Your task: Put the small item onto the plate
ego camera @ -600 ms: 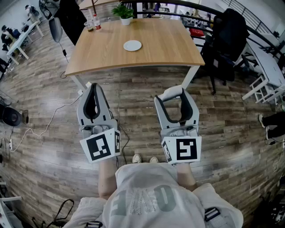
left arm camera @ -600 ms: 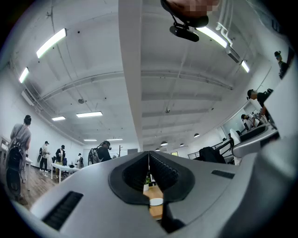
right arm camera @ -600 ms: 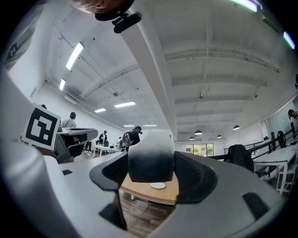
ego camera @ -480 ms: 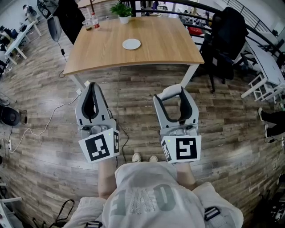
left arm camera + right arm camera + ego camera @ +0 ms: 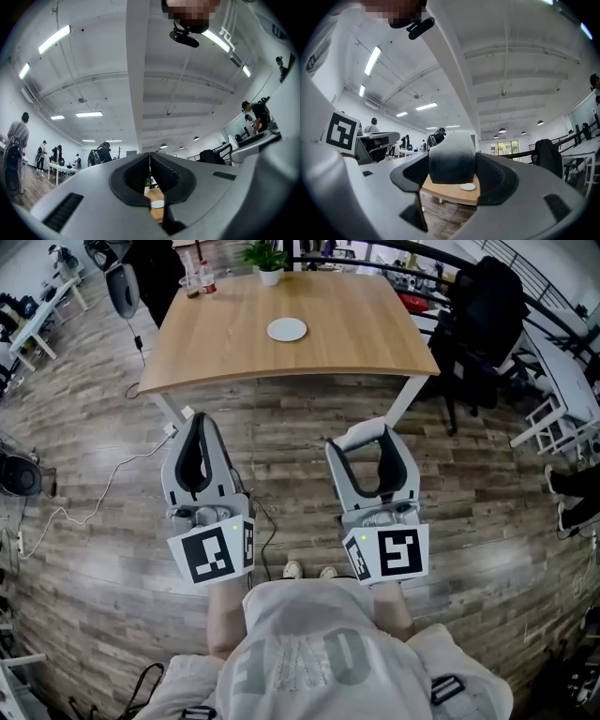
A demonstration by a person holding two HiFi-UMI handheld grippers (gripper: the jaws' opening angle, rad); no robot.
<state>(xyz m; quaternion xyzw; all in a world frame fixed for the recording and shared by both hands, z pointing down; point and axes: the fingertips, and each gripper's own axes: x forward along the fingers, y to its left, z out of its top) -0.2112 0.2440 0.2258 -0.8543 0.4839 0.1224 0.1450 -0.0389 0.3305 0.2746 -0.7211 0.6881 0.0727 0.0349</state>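
Little has changed in the last half second: the plate (image 5: pixel 287 329) has only drifted slightly up the head view, and both claws sit as before. The right claw (image 5: pixel 366 448) is clenched on the small item (image 5: pixel 359 433) (a pale, rounded lump). The left claw (image 5: pixel 197 420) is pinched together, empty. The plate lies at 12 o'clock on the tabletop (image 5: pixel 366 334), well apart from the item, so I judge the whole carry is still to come.

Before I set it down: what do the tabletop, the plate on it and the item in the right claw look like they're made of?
The tabletop looks like wood or wood veneer: matte, light brown, faint grain lines. The plate is white and smooth, probably ceramic, though it is too small to rule out plastic. The item is matte and rounded, white shading to grey; perhaps plastic or foam, I can't tell which.
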